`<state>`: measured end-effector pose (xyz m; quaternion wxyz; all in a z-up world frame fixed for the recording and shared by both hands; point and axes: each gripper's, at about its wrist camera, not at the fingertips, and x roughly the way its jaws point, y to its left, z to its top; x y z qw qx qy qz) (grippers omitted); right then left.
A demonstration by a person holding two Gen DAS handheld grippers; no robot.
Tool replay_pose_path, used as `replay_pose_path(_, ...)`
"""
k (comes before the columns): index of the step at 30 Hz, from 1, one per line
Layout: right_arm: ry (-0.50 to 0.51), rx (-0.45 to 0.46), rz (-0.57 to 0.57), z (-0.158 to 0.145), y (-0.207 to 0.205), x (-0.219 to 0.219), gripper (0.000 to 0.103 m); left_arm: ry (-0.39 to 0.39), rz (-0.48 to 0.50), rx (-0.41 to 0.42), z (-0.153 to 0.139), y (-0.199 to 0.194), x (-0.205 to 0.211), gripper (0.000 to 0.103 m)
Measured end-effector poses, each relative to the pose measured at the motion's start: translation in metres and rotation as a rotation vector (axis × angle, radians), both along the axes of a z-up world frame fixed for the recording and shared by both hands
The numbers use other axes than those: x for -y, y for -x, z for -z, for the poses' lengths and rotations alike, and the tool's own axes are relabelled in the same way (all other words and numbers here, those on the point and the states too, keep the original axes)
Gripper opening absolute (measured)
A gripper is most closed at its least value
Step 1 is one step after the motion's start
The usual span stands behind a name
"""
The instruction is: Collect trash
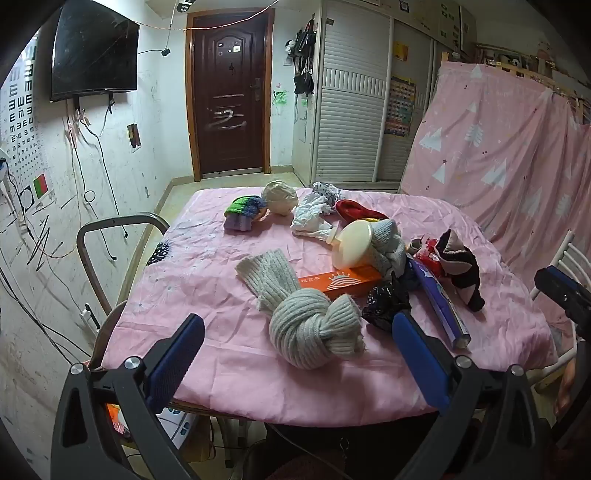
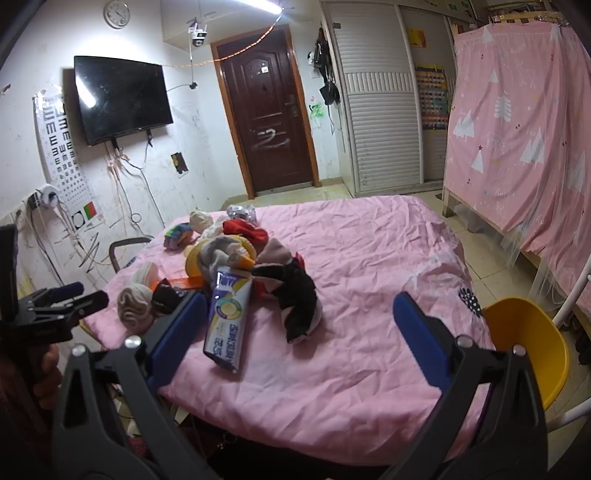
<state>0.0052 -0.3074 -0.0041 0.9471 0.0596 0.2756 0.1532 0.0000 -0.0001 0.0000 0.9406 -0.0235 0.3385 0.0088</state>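
A table under a creased pink cloth [image 1: 229, 354] carries a heap of knitwear and packaging, with both sets of tongs held wide apart and empty above its near edge. The left gripper [image 1: 298, 334] frames a knotted grey scarf [image 1: 314, 328], which lies between its blue pads and in front of the trash: an orange carton [image 1: 347, 282] touching the scarf's far side, a crumpled black wrapper [image 1: 386, 301] just beside it, and a purple foil tube [image 1: 439, 299] running toward the table's right edge. Behind these, a cream plastic funnel [image 1: 351, 245] leans against grey knits, with a red wrapper [image 1: 428, 258] partly buried under a black and pink sock [image 1: 461, 273]. Farther back sit a striped knit hat [image 1: 243, 212], a cream ball of cloth [image 1: 279, 196] and white crumpled paper [image 1: 310, 218]. The right gripper [image 2: 300, 334] hangs over open cloth near a yellow chair [image 2: 532, 347]; its left pad stands just before the tube, whose printed face is readable only from this side. The right wrist view alone shows a wall clock [image 2: 116, 14], and the left gripper at the frame's left edge. The orange carton is nearly hidden there behind the pile. What lies under the table is dim and cut off.
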Motion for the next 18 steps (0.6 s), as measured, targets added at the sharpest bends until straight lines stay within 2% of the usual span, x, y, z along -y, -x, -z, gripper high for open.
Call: replay_pose_path(18, 0.000, 0.000, 0.003, 0.0002, 0.0005, -0.0001, 0.097, 0.001, 0.003, 0.000, -0.0012, -0.0013, 0.0015, 0.093)
